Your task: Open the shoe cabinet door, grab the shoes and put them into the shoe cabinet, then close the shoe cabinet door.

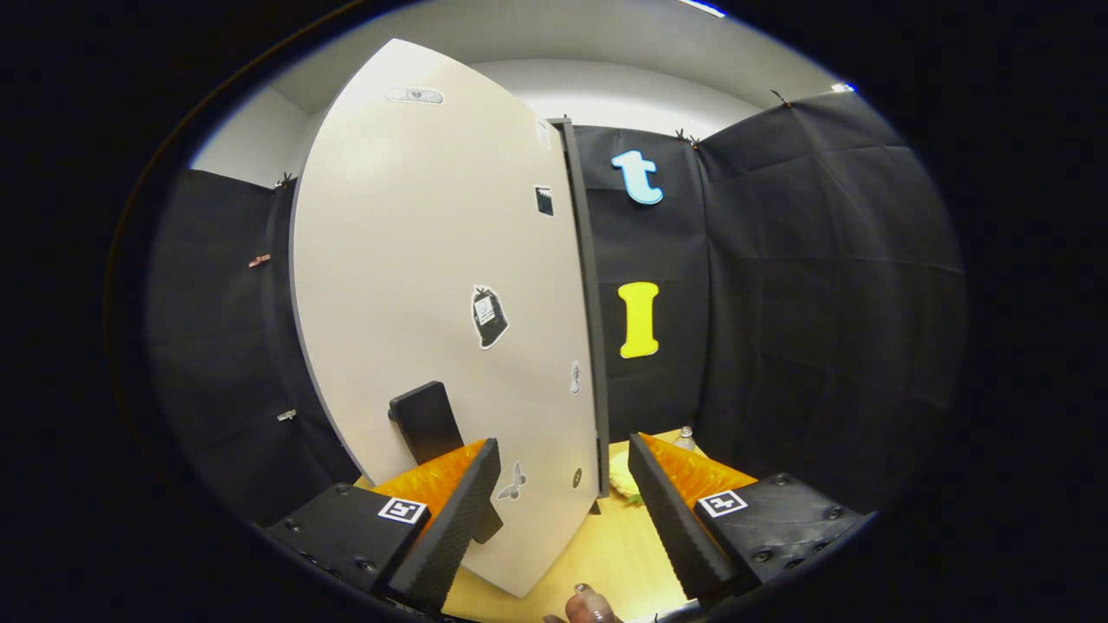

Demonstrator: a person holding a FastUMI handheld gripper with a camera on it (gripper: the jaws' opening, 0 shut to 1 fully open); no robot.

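Note:
The shoe cabinet's white door (433,285) stands tall right in front of me, turned at an angle so its dark side edge (590,329) faces me. A black block handle (426,421) sits low on the door, just ahead of my left finger (450,519). My gripper (563,446) is open, and the door's lower part and edge lie between the two fingers without either pad pressing on it. My right finger (675,510) is off the door, over the wooden surface.
A wooden tabletop (606,545) lies below the fingers. A pale yellow-green thing (623,482) peeks out past the door's edge, too hidden to name. A small bottle (686,437) stands behind it. A person's fingertip (589,606) shows near me. Black cloth walls surround the booth.

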